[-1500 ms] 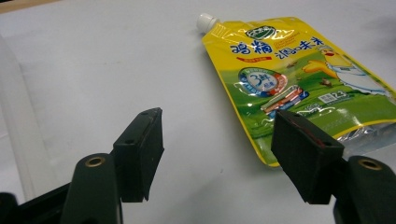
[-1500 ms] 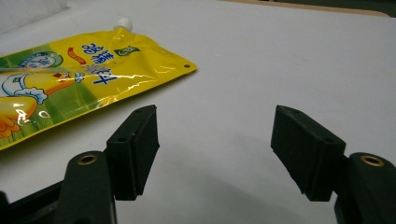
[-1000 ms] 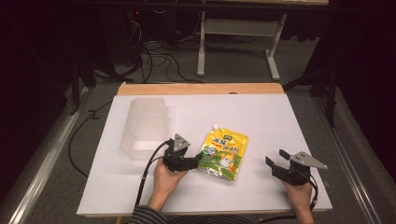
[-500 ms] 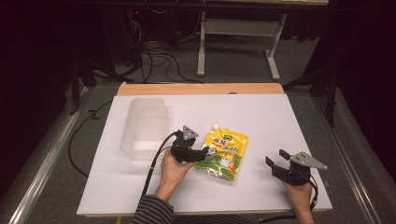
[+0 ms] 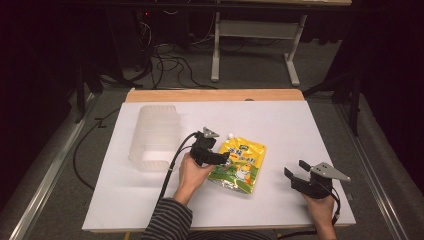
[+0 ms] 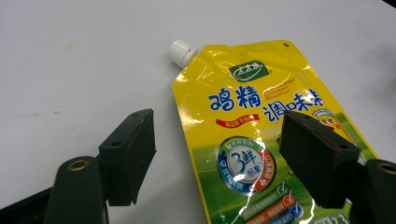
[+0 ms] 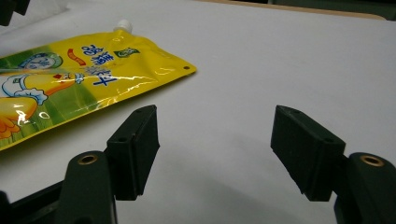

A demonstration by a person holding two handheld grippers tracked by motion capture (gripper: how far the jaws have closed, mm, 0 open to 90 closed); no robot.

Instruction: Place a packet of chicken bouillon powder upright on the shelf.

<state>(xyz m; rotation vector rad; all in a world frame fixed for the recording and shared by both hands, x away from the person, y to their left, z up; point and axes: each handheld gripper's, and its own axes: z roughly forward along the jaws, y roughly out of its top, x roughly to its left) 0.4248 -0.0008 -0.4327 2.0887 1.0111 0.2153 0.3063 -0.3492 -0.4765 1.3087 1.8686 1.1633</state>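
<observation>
**Straddling the pouch's left edge with parted jaws**

Hovering low over the white table cover (image 5: 300,130), the left gripper (image 6: 217,161) holds its two black jaws wide apart; they have just been opening further, and nothing is pressed between them. In the left gripper view one jaw stands over bare white surface and the other over the printed face of the glossy yellow stand-up pouch with blue lettering and a white screw cap (image 6: 252,140), so the pouch's left edge runs up through the gap. The pouch lies flat near the middle of the table, its long axis running away from the person, cap (image 6: 180,50) at the far end and tilted slightly left in the high view. From the claw, the bulk of the pouch lies ahead and to the right.

The right gripper (image 7: 215,149) rests low at the table's near right corner, jaws likewise spread and empty, well apart from the pouch (image 7: 70,74). The left hand (image 5: 192,172) is clearly nearer, so a grip on the pouch's side edge looks like its job. A translucent ribbed plastic bin (image 5: 152,135) stands to the left.
</observation>
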